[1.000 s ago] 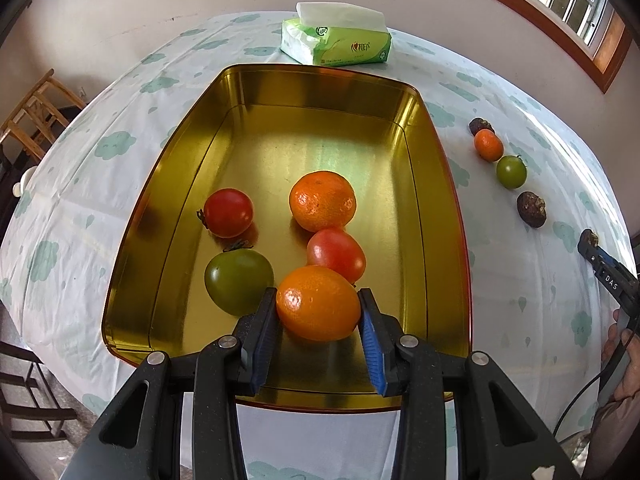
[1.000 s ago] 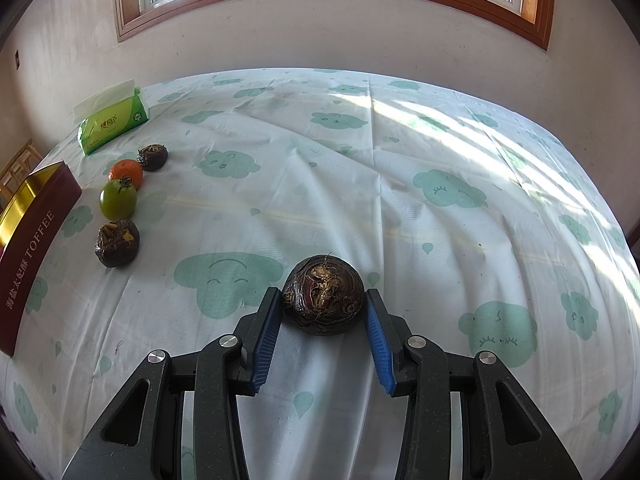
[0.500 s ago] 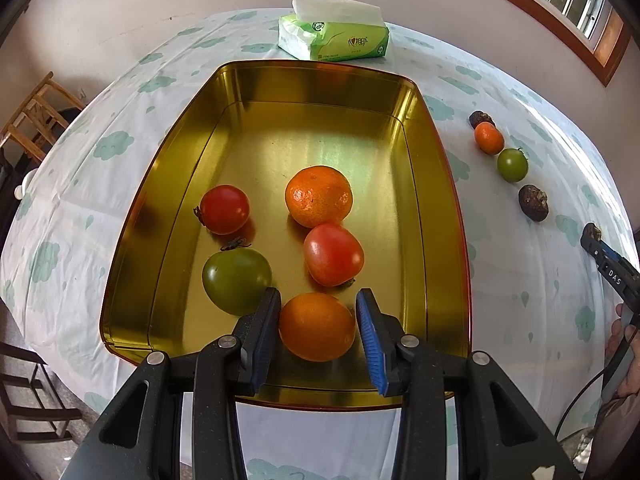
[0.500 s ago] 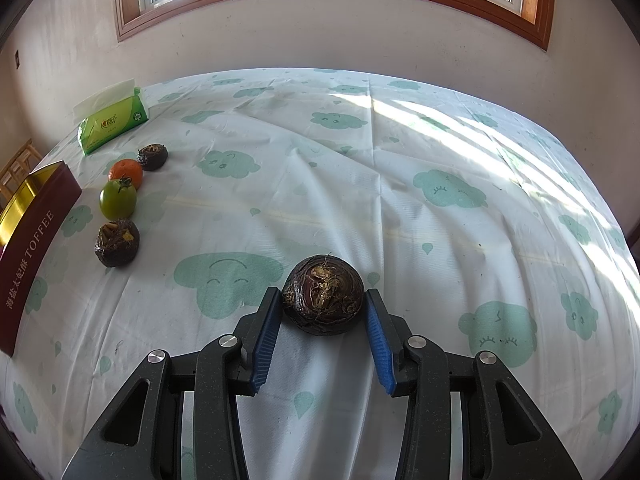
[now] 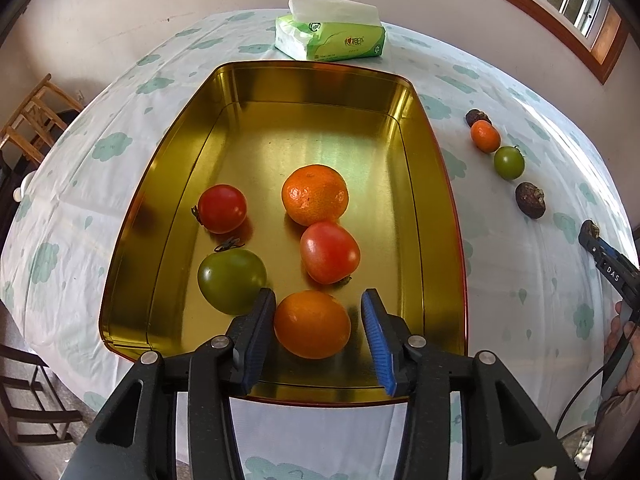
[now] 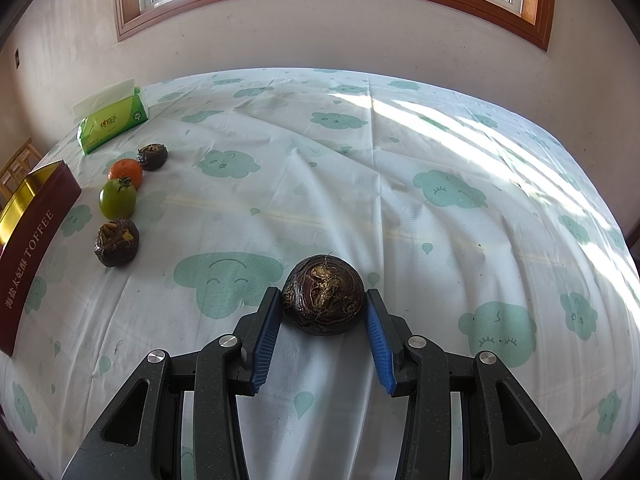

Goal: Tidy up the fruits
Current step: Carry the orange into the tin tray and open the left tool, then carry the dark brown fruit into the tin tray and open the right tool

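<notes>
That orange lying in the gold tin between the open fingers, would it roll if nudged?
Probably. The orange is round and the tin floor looks smooth, so a nudge may roll it toward the red tomato. Its dimpled peel likely grips well. The left gripper is open around it.

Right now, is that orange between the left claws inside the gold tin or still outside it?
Inside. The orange rests on the floor of the gold tin, and the left gripper stands open around it, with a gap at the right finger.

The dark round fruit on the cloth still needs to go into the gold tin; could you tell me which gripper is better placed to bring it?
Right. The right gripper already brackets the dark round fruit, while the left gripper sits open around an orange inside the gold tin.
</notes>
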Motion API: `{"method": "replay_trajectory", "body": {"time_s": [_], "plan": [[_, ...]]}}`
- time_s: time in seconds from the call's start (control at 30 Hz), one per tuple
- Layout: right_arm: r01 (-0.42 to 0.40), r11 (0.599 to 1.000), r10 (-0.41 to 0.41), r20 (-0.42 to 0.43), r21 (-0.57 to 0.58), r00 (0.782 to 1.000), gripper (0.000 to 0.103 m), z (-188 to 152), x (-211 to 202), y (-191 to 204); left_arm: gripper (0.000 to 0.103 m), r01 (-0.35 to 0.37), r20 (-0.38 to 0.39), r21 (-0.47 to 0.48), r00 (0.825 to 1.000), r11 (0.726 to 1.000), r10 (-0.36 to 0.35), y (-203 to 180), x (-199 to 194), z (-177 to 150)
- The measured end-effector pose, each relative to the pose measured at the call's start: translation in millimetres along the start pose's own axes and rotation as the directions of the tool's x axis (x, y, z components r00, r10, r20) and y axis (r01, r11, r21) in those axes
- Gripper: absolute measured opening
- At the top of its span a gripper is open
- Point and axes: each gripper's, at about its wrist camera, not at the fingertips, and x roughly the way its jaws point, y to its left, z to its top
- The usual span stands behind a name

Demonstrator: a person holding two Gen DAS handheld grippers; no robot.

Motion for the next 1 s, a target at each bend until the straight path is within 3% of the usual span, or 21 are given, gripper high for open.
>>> {"method": "replay_trajectory", "body": {"time_s": [0.7,1.0], "plan": [[0.002,1.000,-0.002,0.000,-0.002,1.000,0.043,-0.2,-0.1,0.4,0.069,-0.003,0.093,0.028,0.996,1.000,0.001,-5.5,-23.0,4.3],[0.015,1.000,-0.015,-0.006,-0.008,1.000,0.042,0.3,0.8,-0.4,0.072,-0.025,0.145,0.022,0.989,0.999,0.022,-0.9,-32.9,3.4]]}}
